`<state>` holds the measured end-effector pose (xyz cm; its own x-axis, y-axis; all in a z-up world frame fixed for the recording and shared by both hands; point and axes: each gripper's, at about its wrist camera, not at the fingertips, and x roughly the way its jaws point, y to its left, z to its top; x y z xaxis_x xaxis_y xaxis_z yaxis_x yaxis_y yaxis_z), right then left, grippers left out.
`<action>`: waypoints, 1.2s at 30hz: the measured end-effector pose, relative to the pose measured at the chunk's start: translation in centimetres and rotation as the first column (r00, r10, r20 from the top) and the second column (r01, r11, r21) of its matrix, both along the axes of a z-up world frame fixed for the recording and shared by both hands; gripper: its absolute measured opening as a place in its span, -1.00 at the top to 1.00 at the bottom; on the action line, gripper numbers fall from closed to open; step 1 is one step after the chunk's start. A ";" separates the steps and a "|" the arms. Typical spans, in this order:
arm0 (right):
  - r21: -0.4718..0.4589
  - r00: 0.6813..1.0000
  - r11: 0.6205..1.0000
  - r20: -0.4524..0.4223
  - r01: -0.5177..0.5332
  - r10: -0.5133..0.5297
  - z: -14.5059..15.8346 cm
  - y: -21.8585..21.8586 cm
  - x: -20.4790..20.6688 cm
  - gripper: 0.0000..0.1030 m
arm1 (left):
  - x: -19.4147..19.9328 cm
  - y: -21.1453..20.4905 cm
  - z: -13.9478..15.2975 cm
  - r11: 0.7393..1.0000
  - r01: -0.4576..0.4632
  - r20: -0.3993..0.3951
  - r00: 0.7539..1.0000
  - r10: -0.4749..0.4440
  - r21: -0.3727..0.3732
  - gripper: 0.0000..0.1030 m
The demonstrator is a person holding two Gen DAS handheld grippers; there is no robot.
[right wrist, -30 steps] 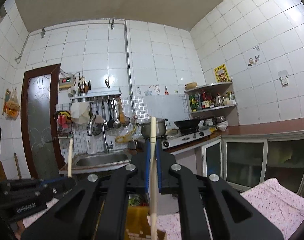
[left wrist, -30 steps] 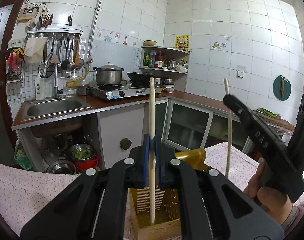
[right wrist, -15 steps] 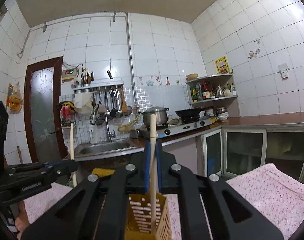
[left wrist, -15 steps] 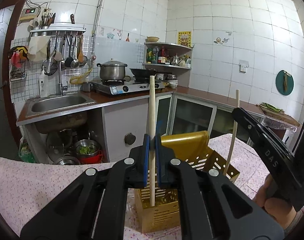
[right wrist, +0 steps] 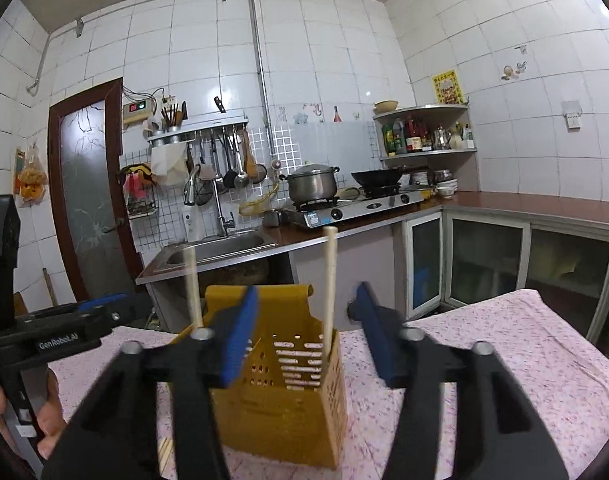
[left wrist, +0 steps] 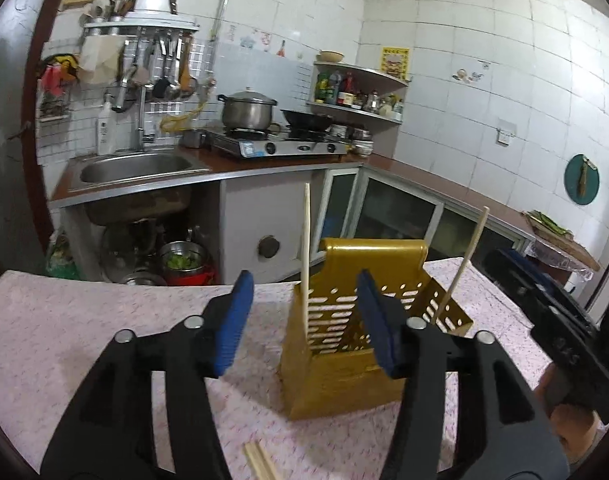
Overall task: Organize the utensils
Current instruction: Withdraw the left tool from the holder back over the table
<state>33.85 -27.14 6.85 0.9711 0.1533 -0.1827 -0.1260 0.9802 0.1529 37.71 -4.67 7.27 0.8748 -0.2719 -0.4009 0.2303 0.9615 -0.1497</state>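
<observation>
A gold slotted utensil holder stands on the pink tablecloth. Two pale wooden chopsticks stand in it: one upright at its left side, one leaning at its right side. My left gripper is open just in front of the holder, empty. My right gripper is open and empty, close above the holder's near side. Each gripper shows at the edge of the other's view: the right gripper, the left gripper.
More chopsticks lie flat on the tablecloth near the holder's base. Behind are a sink, a stove with a pot, and counter cabinets.
Both grippers lowered their chopsticks into the gold holder, then opened and let go. The chopsticks now stand free in the holder.
</observation>
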 end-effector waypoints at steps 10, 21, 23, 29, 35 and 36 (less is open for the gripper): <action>-0.108 0.991 0.992 -0.110 0.063 -0.075 -0.2 0.3 -5.9 -0.50 | -6.0 3.5 0.4 0.997 -0.072 -0.039 0.997 0.072 0.019 -0.86; -0.092 0.971 0.989 -0.202 0.113 -0.130 -3.3 0.5 -11.4 -0.74 | -9.7 4.7 -3.3 0.986 -0.145 -0.110 0.982 0.154 0.083 -0.90; -0.113 0.965 0.986 -0.216 0.126 -0.148 -4.0 0.7 -11.4 -0.77 | -10.3 5.0 -4.3 0.985 -0.151 -0.122 0.979 0.161 0.081 -0.90; -0.140 0.936 0.983 -0.317 0.117 -0.156 -6.9 1.1 -10.7 -0.78 | -10.3 4.7 -7.4 0.990 -0.106 -0.180 0.976 0.121 0.093 -0.90; -0.123 0.892 0.987 -0.427 0.103 -0.146 -8.9 1.2 -9.5 -0.76 | -9.1 4.2 -9.2 0.995 -0.058 -0.277 0.958 0.078 0.080 -0.90; -0.123 0.883 0.988 -0.449 0.095 -0.141 -9.2 1.3 -9.3 -0.75 | -8.8 4.1 -9.4 0.996 -0.058 -0.292 0.953 0.077 0.073 -0.90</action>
<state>24.58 -25.81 -2.39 0.7874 0.0028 -0.6165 0.0520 0.9961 0.0710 28.87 -0.55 -2.13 0.7313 -0.1818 -0.6574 0.1192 0.9831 -0.1393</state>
